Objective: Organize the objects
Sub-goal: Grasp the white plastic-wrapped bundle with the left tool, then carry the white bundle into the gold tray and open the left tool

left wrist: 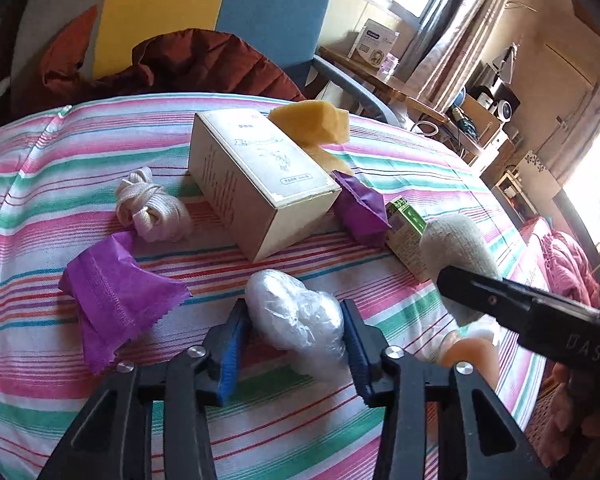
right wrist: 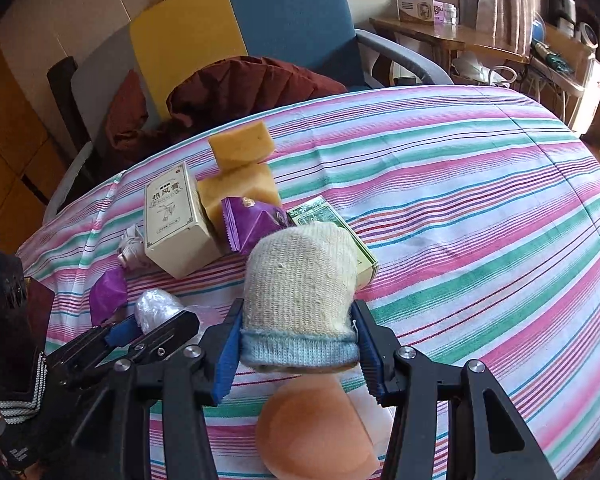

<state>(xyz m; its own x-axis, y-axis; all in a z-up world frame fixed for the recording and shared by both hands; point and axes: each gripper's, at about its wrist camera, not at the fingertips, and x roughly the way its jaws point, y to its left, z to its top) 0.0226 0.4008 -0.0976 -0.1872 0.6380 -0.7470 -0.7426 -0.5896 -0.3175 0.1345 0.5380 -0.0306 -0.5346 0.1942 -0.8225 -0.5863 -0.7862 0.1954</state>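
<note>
My left gripper (left wrist: 294,332) is shut on a crumpled clear plastic wad (left wrist: 300,316), its blue pads pressing both sides just above the striped cloth (left wrist: 52,168). In the right wrist view the same wad (right wrist: 156,306) shows between the left gripper's fingers (right wrist: 120,332). My right gripper (right wrist: 298,344) is shut on a rolled beige knit sock with a pale blue cuff (right wrist: 300,284), held above the cloth. A round peach-coloured pad (right wrist: 316,428) lies under it. The sock (left wrist: 456,248) and one black finger of the right gripper (left wrist: 500,300) also appear at the right of the left wrist view.
On the cloth lie a cream box (left wrist: 260,184), two yellow sponges (left wrist: 312,120), a purple packet (left wrist: 360,208), a green box (left wrist: 406,228), a white cord bundle (left wrist: 148,208) and a torn purple wrapper (left wrist: 112,292). Behind stands a chair with a dark red jacket (left wrist: 204,64).
</note>
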